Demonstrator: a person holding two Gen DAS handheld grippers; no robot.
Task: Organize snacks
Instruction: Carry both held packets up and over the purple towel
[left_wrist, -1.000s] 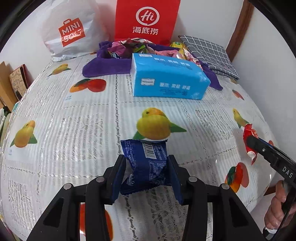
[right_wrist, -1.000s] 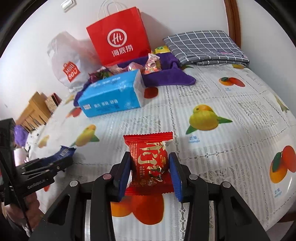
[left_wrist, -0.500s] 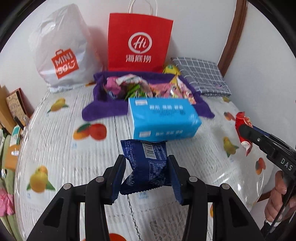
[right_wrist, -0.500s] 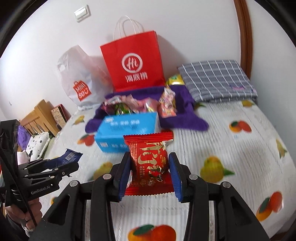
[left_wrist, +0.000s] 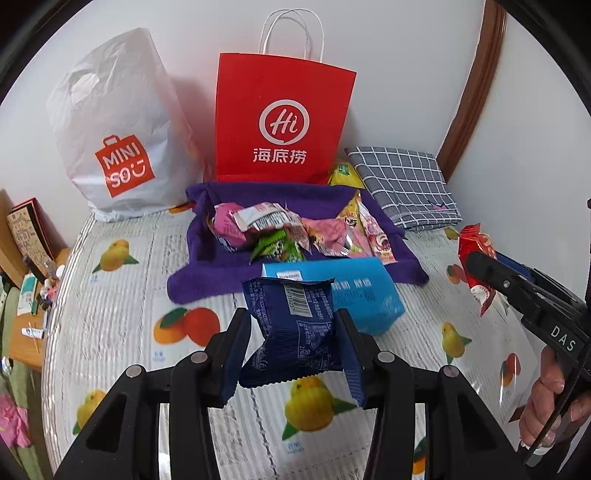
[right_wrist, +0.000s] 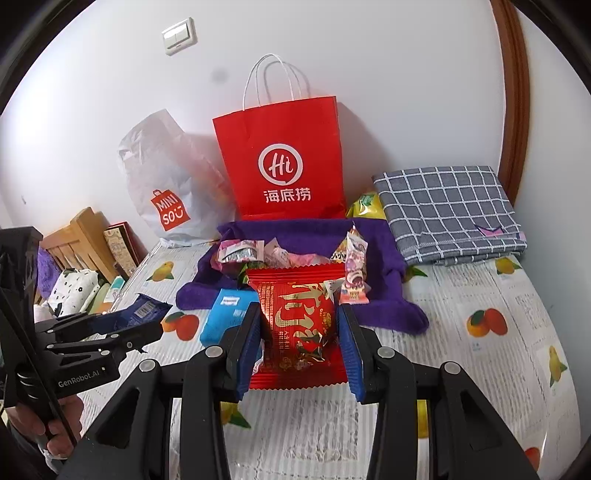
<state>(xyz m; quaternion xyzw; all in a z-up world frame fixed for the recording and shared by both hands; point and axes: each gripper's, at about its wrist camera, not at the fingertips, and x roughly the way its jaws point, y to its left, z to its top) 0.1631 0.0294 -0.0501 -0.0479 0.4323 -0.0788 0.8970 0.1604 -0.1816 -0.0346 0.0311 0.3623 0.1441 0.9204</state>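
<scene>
With your left gripper (left_wrist: 291, 343) clamped on the blue packet (left_wrist: 293, 328) and right gripper (right_wrist: 299, 343) on the red packet (right_wrist: 299, 325), either slick wrapper could slip free short of the far purple cloth (left_wrist: 295, 199).

Snacks (left_wrist: 295, 229) on towel (left_wrist: 207, 284); tissue pack (left_wrist: 354, 291) before it, paper bag (left_wrist: 284, 122) behind.

the way straight ahead to the purple towel (left_wrist: 207, 284) is blocked by the blue tissue pack (left_wrist: 364, 291) lying along its near edge. open tablecloth (left_wrist: 122, 317) is left on either side of the pack. behind the towel, passage is closed by the red paper bag (left_wrist: 284, 122) (upright against the wall), the white plastic bag (left_wrist: 114, 122) and the folded checked cloth (left_wrist: 406, 184).
</scene>
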